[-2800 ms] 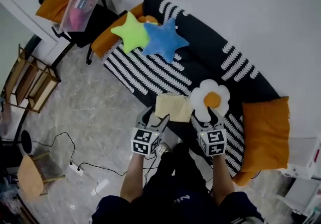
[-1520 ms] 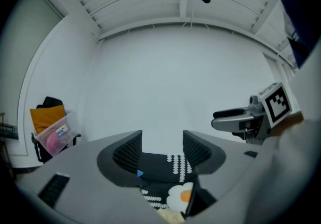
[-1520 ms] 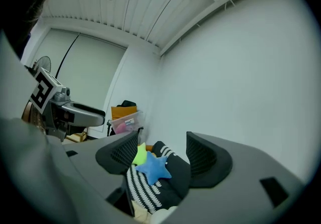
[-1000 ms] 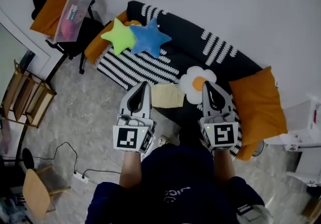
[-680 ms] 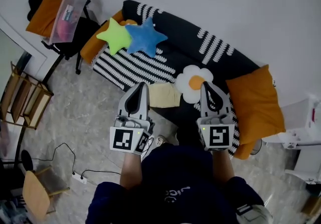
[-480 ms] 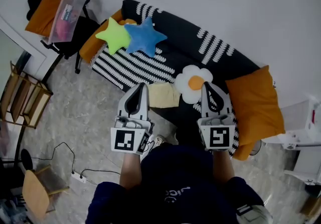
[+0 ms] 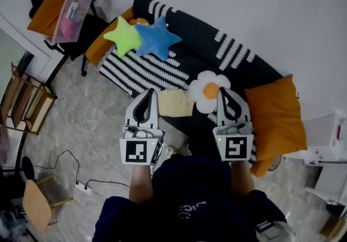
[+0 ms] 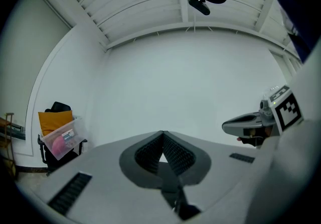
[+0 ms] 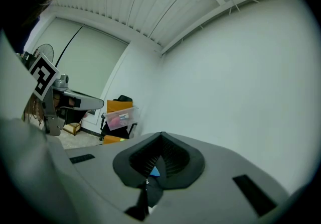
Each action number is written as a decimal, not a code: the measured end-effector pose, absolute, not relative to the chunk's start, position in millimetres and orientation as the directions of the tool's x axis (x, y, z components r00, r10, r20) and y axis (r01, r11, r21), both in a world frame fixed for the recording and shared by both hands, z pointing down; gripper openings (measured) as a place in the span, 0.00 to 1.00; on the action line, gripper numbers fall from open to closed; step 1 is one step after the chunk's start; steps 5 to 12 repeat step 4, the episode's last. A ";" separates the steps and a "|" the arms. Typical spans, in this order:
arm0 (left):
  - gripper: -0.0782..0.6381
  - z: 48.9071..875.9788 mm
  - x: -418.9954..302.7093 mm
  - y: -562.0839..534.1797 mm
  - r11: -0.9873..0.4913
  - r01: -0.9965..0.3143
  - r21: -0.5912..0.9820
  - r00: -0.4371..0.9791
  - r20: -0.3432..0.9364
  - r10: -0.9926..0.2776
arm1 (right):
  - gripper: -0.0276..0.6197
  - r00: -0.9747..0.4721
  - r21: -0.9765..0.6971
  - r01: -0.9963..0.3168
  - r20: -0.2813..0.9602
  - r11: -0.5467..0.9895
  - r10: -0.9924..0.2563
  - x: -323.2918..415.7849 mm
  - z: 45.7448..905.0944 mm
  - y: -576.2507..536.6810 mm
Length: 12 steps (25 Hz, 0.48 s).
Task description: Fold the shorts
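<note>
The pale yellow shorts (image 7: 174, 103) lie folded into a small rectangle on the front edge of the black-and-white sofa (image 7: 179, 62), seen in the head view. My left gripper (image 7: 151, 91) is raised above the sofa's front edge just left of the shorts, jaws shut and empty. Just right of them my right gripper (image 7: 222, 91) is held up over the daisy cushion (image 7: 210, 90), also shut and empty. Both gripper views look level at the white wall; the left gripper (image 8: 161, 140) and right gripper (image 9: 160, 142) hold nothing. The shorts are hidden in both.
Green (image 7: 123, 36) and blue (image 7: 156, 37) star cushions lie on the sofa's left end. An orange cushion (image 7: 275, 116) leans at its right end. A black chair with a clear bin (image 7: 71, 12) stands at far left. Cable and power strip (image 7: 81, 185) lie on the marble floor.
Both grippers were lifted away from the folded shorts and now hover raised beside them, drifting slightly. The shorts stay put on the sofa.
</note>
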<state>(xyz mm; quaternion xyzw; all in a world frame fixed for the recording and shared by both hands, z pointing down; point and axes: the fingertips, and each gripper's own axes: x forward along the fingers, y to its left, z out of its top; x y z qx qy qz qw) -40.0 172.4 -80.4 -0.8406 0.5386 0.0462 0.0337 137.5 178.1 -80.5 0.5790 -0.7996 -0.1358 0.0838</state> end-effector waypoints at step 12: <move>0.11 -79.5 -34.9 165.6 -0.409 -0.911 -0.041 0.411 -0.111 -0.905 | 0.05 -0.315 0.311 -0.903 -0.011 0.297 -0.949 141.4 -78.1 169.6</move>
